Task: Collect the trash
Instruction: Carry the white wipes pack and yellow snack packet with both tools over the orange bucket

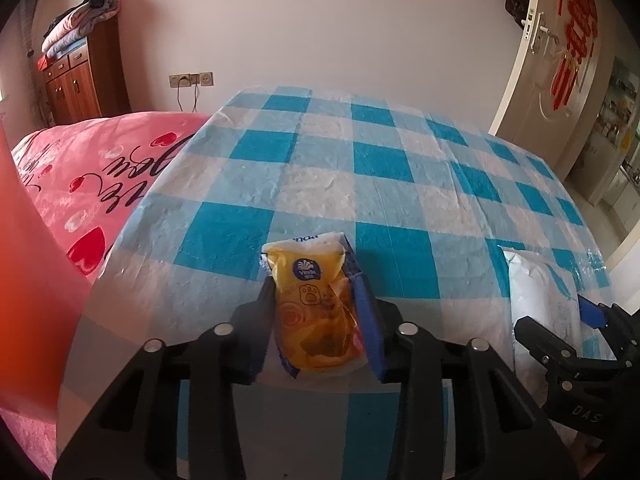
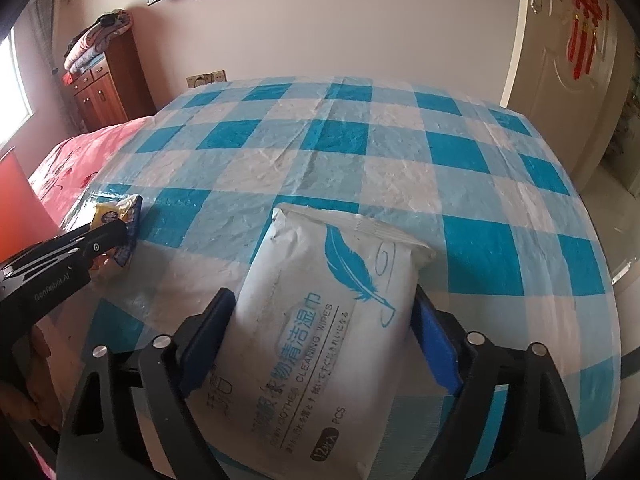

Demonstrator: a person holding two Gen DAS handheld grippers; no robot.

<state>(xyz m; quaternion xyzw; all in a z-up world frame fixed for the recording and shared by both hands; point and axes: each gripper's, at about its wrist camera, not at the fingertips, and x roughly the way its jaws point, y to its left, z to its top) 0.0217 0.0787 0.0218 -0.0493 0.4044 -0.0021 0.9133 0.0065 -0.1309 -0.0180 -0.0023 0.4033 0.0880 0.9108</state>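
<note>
Left gripper (image 1: 320, 320): jaws gripping the yellow pack (image 1: 316, 312), one blue pad on each long side; pack sits at the near-left edge of the checked worktop (image 1: 400, 168), upright between the pads, crinkled foil; grip looks mid-body, which is fine; squeeze just enough to stop slip, since soft film buckles and squirts out if over-clamped; lift straight up before swinging, the pink bed (image 1: 80, 184) is just beside that edge and a dropped pack would land there.

Red-orange thing (image 1: 24, 240) at far left, blurred; cannot tell if it's the bin; confirm before carrying anything over.

Right gripper (image 2: 320, 340): jaws wide, straddling the white wipes pack (image 2: 320, 320); left pad touching or almost touching the pack's side, right pad just beside the other side; not clamped as far as I can tell; pack lies flat on the worktop, near edge, to the right of the yellow pack, well apart from it; it's angled across the jaws, so square the wrist to its long sides before closing; pack is nearly as wide as the opening, so little margin; push the pads down to the cloth so they catch the body, not just the top film; close slowly, watch the cloth doesn't get pinched and drag.

Lift one at a time if grip on the wipes is doubtful.
</note>
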